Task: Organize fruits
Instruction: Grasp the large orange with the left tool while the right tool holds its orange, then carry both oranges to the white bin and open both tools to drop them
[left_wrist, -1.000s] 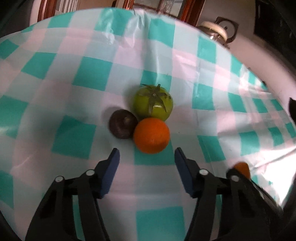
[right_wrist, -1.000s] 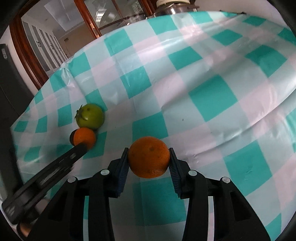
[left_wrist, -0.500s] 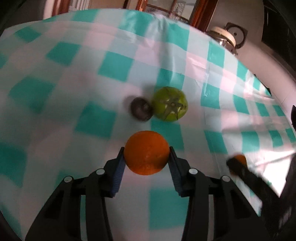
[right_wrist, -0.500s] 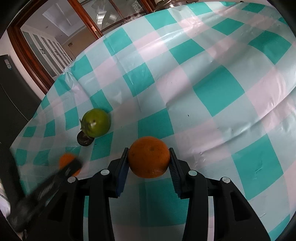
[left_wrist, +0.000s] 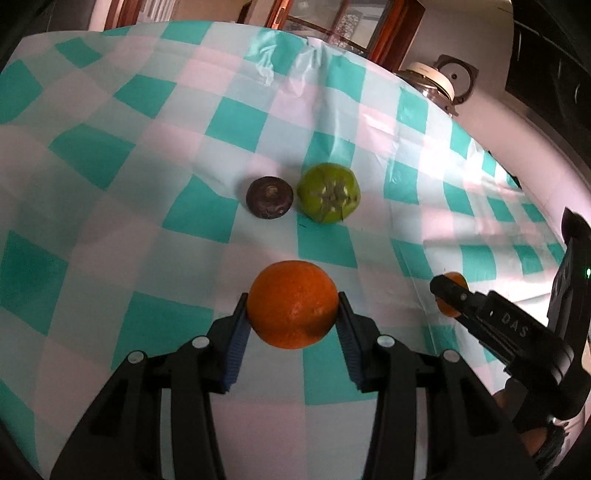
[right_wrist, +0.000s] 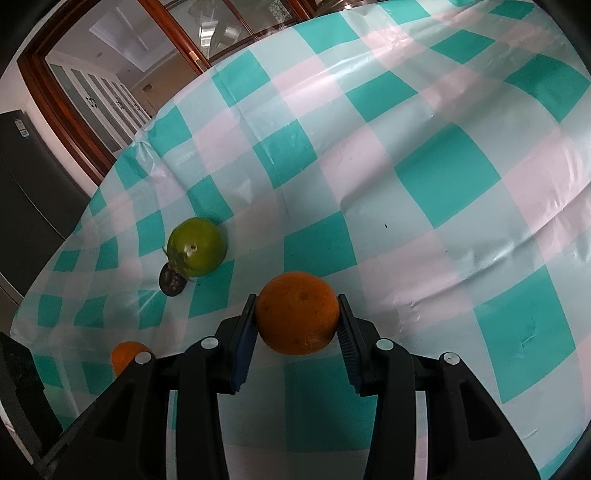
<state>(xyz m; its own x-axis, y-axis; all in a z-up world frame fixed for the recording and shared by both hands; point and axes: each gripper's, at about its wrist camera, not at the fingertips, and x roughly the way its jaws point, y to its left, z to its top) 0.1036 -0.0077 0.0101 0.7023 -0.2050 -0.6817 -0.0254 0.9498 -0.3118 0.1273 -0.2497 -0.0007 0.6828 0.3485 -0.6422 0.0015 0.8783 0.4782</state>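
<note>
My left gripper (left_wrist: 292, 312) is shut on an orange (left_wrist: 292, 309) and holds it above the checked tablecloth. Beyond it a dark purple fruit (left_wrist: 269, 202) and a green tomato-like fruit (left_wrist: 328, 192) lie side by side on the cloth. My right gripper (right_wrist: 297, 314) is shut on a second orange (right_wrist: 297, 312). In the right wrist view the green fruit (right_wrist: 196, 246) and the dark fruit (right_wrist: 171, 282) lie to the left, and the left gripper's orange (right_wrist: 127, 355) shows at lower left. The right gripper and its orange (left_wrist: 452, 295) appear at the right of the left wrist view.
The table carries a teal, pink and white checked plastic cloth (left_wrist: 147, 221), wrinkled at the far edge. A kettle (left_wrist: 430, 79) stands beyond the table's far right. Wooden-framed glass doors (right_wrist: 122, 74) and a dark cabinet (right_wrist: 26, 192) are behind the table.
My left gripper closed on the orange that lay beside the other two fruits and drew it back and up. The right gripper kept its orange and shifted slightly.
</note>
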